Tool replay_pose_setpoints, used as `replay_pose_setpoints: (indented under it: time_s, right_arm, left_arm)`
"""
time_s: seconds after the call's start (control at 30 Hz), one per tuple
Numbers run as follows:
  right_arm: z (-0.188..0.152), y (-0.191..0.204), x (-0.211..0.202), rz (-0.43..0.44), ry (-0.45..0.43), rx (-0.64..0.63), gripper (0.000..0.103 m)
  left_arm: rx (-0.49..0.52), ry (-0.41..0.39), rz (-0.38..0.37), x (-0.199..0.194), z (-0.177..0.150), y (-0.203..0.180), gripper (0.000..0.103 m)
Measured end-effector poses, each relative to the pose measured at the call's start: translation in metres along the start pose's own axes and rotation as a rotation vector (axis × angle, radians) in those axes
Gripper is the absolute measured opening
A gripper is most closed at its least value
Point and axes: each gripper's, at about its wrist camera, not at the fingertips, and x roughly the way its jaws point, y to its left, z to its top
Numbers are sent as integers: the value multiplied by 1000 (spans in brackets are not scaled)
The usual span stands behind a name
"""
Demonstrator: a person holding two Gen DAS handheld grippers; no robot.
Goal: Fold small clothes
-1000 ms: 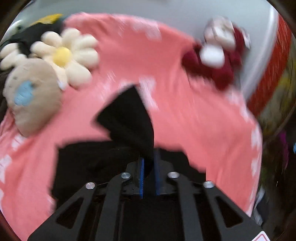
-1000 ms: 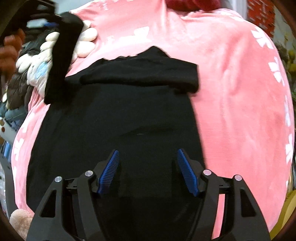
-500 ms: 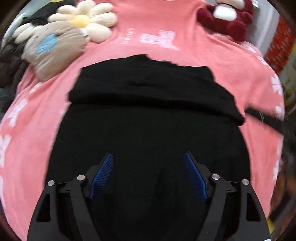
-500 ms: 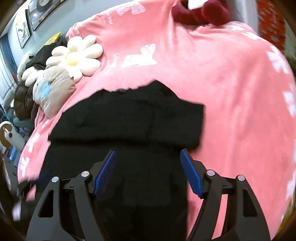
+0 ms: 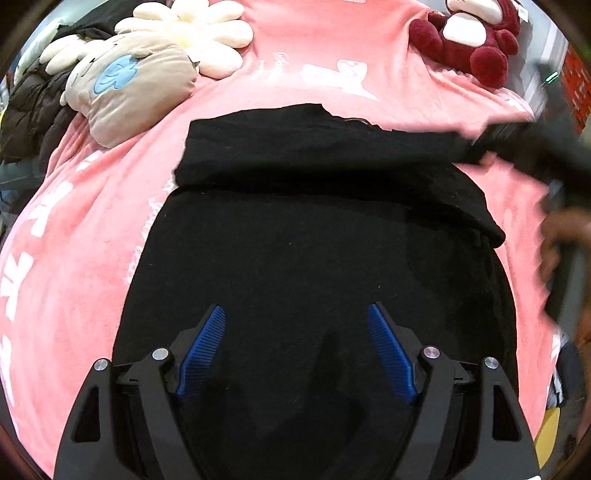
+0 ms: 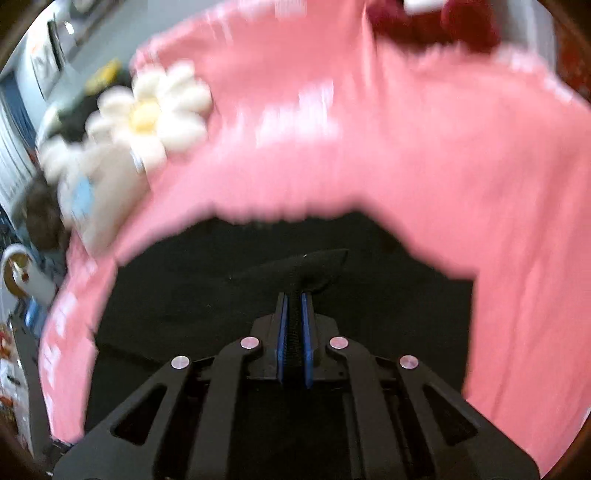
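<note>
A pink blanket [image 5: 74, 258] covers the bed ahead of us. Our left hand-held gripper [image 5: 295, 354] hangs wide apart and empty over the black garment [image 5: 314, 240] spread beneath it. Our right hand-held gripper [image 6: 293, 299] is pinched tight on a fold of that garment.

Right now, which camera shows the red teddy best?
The left wrist view: the red teddy sits sharp and almost whole at the top right on the pink blanket. The right wrist view shows only a blurred dark red smear, cut off at the top.

L hand-held gripper [image 5: 295, 350] jaws wide apart; R hand-held gripper [image 6: 293, 317] clamped tight.
</note>
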Motion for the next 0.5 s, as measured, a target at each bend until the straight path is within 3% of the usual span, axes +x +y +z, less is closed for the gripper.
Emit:
replay_pose_setpoints:
  time_s: [0.1, 0.13, 0.17, 0.2, 0.27, 0.37, 0.5]
  right_arm:
    - [0, -25, 4, -105, 21, -37, 11]
    - [-12, -37, 19, -141, 73, -36, 13]
    - [-31, -54, 45, -155, 204, -20, 15]
    - [-44, -66, 54, -153, 273, 19, 15]
    - [-59, -82, 34, -99, 218, 106, 15]
    - [-75, -102, 5, -81, 167, 186, 42]
    - [-98, -101, -8, -90, 193, 170, 42]
  left_arm:
    - [1, 2, -8, 2, 0, -2, 77]
    - [2, 6, -9, 4, 0, -3, 77]
    - [0, 12, -9, 5, 0, -4, 77]
    - [-3, 16, -9, 6, 0, -4, 77]
    - [-16, 24, -21, 7, 3, -2, 77]
    - [-66, 13, -28, 5, 10, 11, 80]
    - [-80, 4, 36, 9, 19, 27, 80]
